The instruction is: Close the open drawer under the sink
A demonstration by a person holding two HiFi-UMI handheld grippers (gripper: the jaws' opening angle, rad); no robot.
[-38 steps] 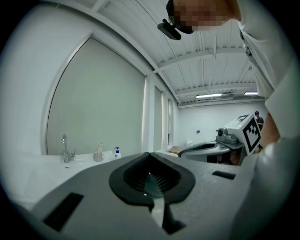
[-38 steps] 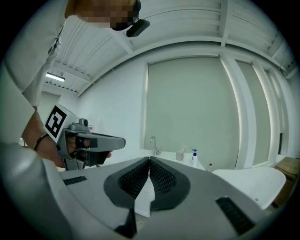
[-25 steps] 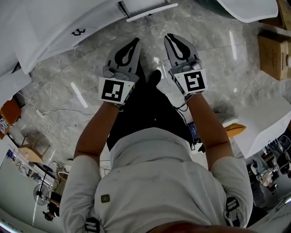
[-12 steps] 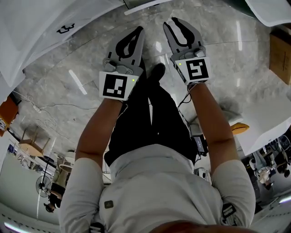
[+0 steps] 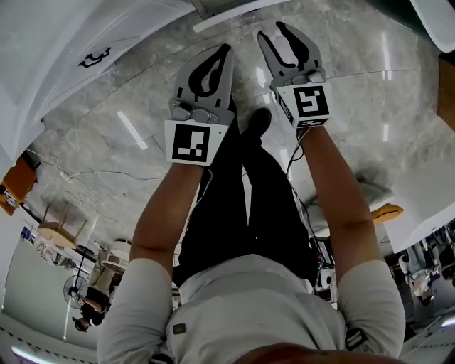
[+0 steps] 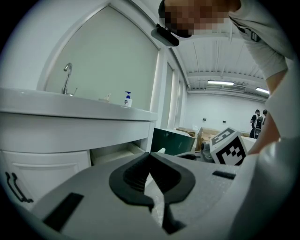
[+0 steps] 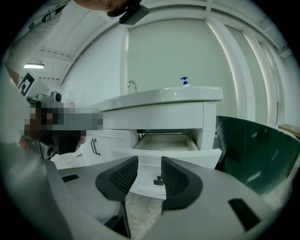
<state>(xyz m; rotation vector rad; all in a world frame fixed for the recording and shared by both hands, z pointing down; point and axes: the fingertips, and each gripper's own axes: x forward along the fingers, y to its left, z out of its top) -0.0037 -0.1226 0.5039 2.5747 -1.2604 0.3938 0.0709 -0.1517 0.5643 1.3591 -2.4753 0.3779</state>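
The white drawer (image 7: 166, 143) stands pulled out under the sink counter (image 7: 164, 101). Its front panel (image 7: 161, 159) is straight ahead of my right gripper (image 7: 150, 161), a short way off. In the left gripper view the drawer (image 6: 115, 152) shows past the jaws, to the left. At the top of the head view its front edge (image 5: 234, 15) lies just beyond both grippers. My right gripper (image 5: 272, 30) is opening and its jaws hold nothing. My left gripper (image 5: 226, 50) is shut and empty, with its tips (image 6: 151, 157) touching.
A faucet (image 6: 67, 77) and a soap bottle (image 7: 185, 82) stand on the counter. Left of the drawer is a cabinet door with a dark handle (image 7: 95, 146). A dark green panel (image 7: 253, 150) stands at the right. The person's legs and shoe (image 5: 257, 121) are below the grippers, on marble floor (image 5: 106, 142).
Both grippers have sunk and moved toward the cabinet. The right gripper's jaws have spread from nearly shut to open. The left jaws stayed shut.
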